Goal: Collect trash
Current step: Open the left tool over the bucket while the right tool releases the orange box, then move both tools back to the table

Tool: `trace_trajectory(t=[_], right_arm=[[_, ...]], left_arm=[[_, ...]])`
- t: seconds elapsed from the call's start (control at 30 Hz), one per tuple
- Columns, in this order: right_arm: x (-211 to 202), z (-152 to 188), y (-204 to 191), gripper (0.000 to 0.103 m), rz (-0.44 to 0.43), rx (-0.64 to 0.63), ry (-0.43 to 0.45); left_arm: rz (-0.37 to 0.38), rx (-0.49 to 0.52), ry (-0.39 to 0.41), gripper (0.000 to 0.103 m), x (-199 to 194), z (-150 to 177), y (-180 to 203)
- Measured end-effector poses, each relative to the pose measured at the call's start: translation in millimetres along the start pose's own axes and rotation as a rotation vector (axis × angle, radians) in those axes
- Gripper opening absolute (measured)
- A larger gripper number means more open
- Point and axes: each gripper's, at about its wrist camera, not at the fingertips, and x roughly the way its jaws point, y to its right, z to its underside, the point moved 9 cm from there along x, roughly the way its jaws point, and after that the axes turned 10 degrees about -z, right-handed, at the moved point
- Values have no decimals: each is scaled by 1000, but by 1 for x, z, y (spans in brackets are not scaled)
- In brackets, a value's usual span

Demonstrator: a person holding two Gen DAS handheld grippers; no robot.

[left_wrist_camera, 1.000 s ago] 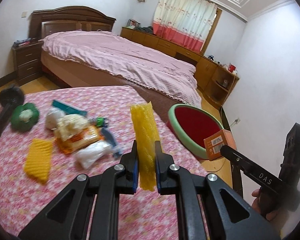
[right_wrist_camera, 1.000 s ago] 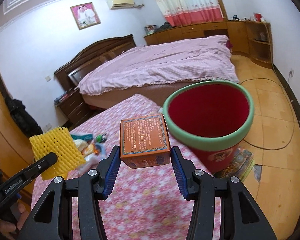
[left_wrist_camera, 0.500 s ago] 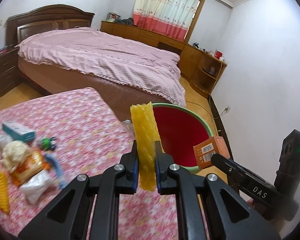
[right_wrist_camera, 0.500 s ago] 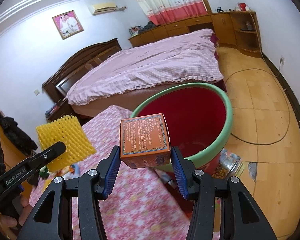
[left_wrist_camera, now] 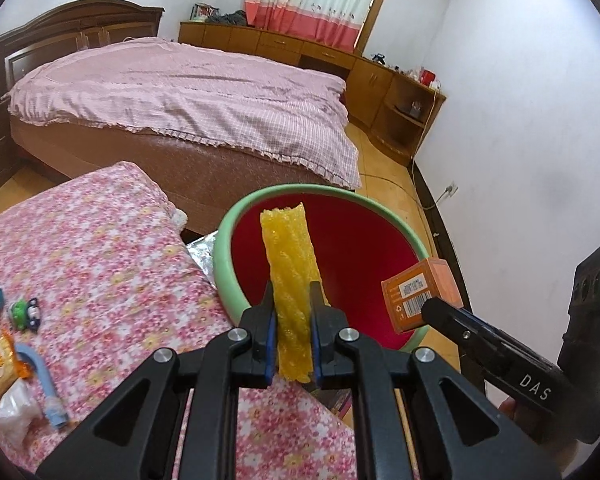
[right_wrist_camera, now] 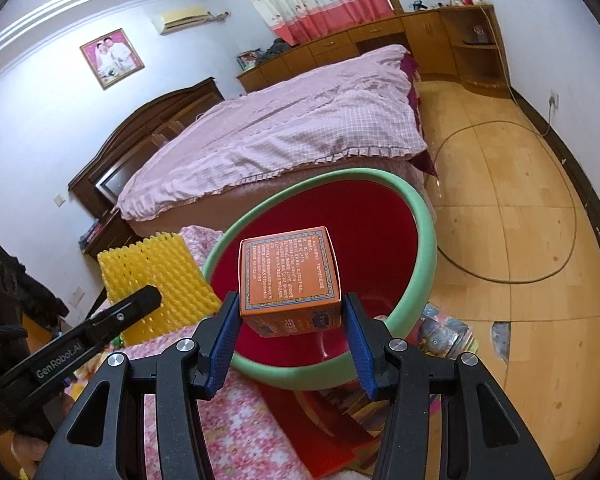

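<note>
Left gripper (left_wrist_camera: 293, 312) clamps yellow foam net (left_wrist_camera: 290, 284) before the bin (left_wrist_camera: 224, 248) (red inside).

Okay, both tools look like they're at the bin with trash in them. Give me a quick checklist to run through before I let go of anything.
1. Left tool grips the yellow foam net: ok, pinched between the pads.
2. Right tool grips the orange box: ok, held by both sides.
3. Red bin mouth open to receive: ok, the inside shows unobstructed.
4. Box over the opening: ok by the right wrist view; true height cannot tell.
5. Foam net over the opening: cannot tell; the lower end may sit above the near rim.
6. Tools apart from each other: ok, a gap shows between them.
</note>
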Motion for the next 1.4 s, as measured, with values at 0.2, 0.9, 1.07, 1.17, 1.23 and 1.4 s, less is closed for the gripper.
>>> trace_trajectory(t=[0.2, 0.9, 1.07, 1.17, 1.23, 1.4], right_arm=[[11, 2, 7, 54, 3, 16, -16], [-2, 8, -7, 54, -27, 23, 2], [-8, 12, -20, 54, -46, 10, 5], [-12, 17, -30, 54, -59, -1, 6], [-14, 20, -37, 54, -67, -8, 5], [-12, 31, -56, 55, -95, -22, -16]], left_arm=[[-28, 9, -29, 30, 16, 5, -1], [-85, -58, -10, 36, -23, 19, -32], [-109, -80, 4, 36, -41, 24, -48], [-127, -95, 10, 36, -52, 30, -59], [-138, -105, 12, 36, -59, 34, -67], [-184, -124, 29, 36, -78, 41, -94]])
